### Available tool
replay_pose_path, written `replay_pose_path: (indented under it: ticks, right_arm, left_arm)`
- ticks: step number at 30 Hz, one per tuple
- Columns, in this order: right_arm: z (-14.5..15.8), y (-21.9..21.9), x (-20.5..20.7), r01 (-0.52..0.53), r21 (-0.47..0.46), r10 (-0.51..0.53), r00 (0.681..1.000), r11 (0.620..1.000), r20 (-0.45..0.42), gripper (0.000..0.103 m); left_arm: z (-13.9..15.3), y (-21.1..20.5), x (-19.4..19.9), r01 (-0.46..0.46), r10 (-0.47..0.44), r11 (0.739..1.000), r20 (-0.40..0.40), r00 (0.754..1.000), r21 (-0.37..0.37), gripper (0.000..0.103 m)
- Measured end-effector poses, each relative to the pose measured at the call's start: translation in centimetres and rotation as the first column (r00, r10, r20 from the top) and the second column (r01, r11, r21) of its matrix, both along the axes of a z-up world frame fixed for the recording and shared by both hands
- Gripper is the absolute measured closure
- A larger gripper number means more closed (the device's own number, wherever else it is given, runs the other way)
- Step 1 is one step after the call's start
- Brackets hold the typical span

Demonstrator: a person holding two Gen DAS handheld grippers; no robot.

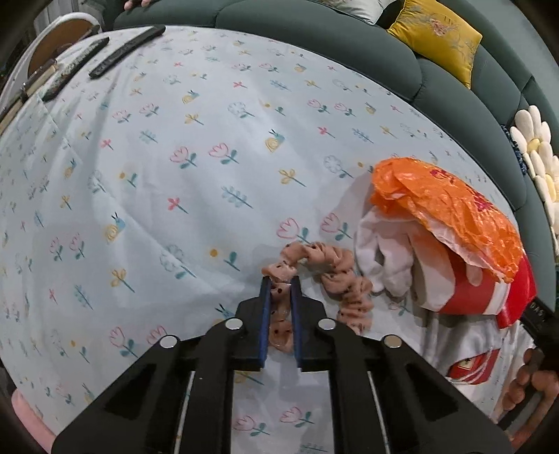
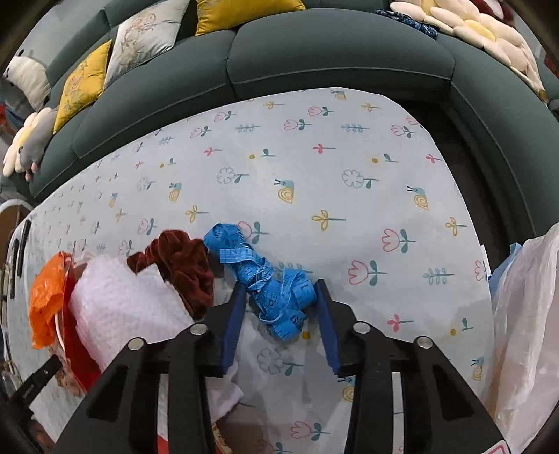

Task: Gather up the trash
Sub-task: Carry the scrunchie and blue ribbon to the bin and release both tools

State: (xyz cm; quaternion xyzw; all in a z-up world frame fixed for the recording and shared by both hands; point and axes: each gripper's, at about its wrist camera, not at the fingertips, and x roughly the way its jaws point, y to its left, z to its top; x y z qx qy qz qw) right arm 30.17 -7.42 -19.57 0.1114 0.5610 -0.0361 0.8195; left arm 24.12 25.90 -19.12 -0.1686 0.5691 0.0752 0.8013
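In the left wrist view my left gripper is shut on a pink dotted scrunchie that lies on the flowered tablecloth. To its right is a pile: an orange plastic bag, white crumpled paper and a red-and-white wrapper. In the right wrist view my right gripper is open, its fingers on either side of a tangled blue measuring tape. A dark red scrunchie, white bubble wrap and the orange bag lie to the left.
A dark green sofa with yellow cushions and flower pillows curves round the table's far side. Dark flat strips lie at the far left edge. A translucent plastic bag hangs at the right.
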Motion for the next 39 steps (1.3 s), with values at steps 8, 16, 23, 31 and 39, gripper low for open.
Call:
replay_pose_path:
  ticks: [8, 16, 23, 31, 39]
  right_arm:
    - [1.7, -0.7, -2.8, -0.017, 0.022, 0.017, 1.0, 1.0, 0.008, 0.082]
    - [6.8, -2.7, -6.3, -0.005, 0.064, -0.001, 0.995, 0.998, 0.1, 0.083]
    - [12.2, -5.0, -10.2, 0.001, 0.098, -0.022, 0.979, 0.995, 0.204, 0.083]
    - [15.7, -9.4, -15.0, 0.034, 0.106, -0.064, 0.955, 0.994, 0.29, 0.083]
    - [17.5, -15.4, -19.3, 0.121, 0.111, -0.152, 0.928, 0.987, 0.34, 0.083]
  left_arm:
    - [2.4, -2.3, -1.2, 0.016, -0.016, 1.0, 0.041, 0.999, -0.009, 0.097]
    - [8.2, -6.5, -2.8, 0.089, -0.088, 0.996, 0.155, 0.984, -0.003, 0.097]
    - [13.6, -11.4, -4.0, 0.175, -0.174, 0.984, 0.25, 0.953, 0.018, 0.097]
    - [18.1, -18.8, -5.8, 0.289, -0.292, 0.955, 0.329, 0.898, 0.058, 0.097]
    - [20.7, -27.8, -7.9, 0.425, -0.431, 0.9, 0.371, 0.823, 0.102, 0.097]
